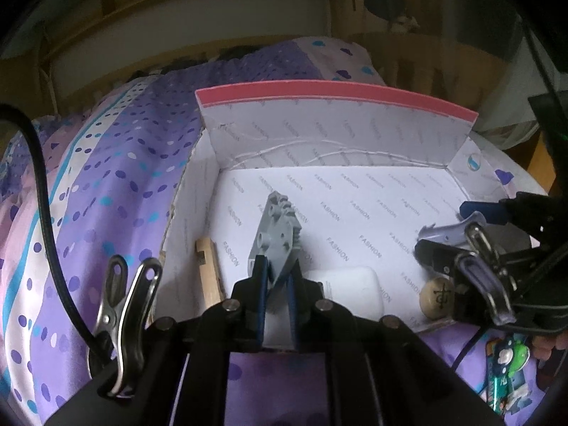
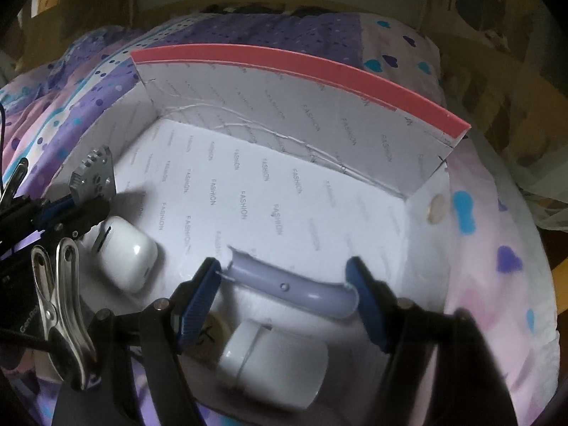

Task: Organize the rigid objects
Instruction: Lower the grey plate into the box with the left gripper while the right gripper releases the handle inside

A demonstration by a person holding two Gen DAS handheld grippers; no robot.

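Nearest, the left gripper (image 1: pixel 277 284) pinches the grey toothed bracket (image 1: pixel 278 234) narrowly, the right gripper (image 2: pixel 287 291) spans the lilac curved piece (image 2: pixel 294 287) end to end, both over the open box (image 2: pixel 294 85), apparently for sorting inside.

You have a grey perforated metal plate (image 1: pixel 276 239) raised at a tilt above the floor of the white "FASHION"-printed box (image 2: pixel 355 131), and a curved lavender plastic piece (image 2: pixel 294 289) spanning the width low over that floor. On the floor lie a white earbud case (image 2: pixel 129 257), a wooden stick (image 1: pixel 209 277), a marked round wooden piece (image 1: pixel 437 298) and a white cylinder (image 2: pixel 273 369).
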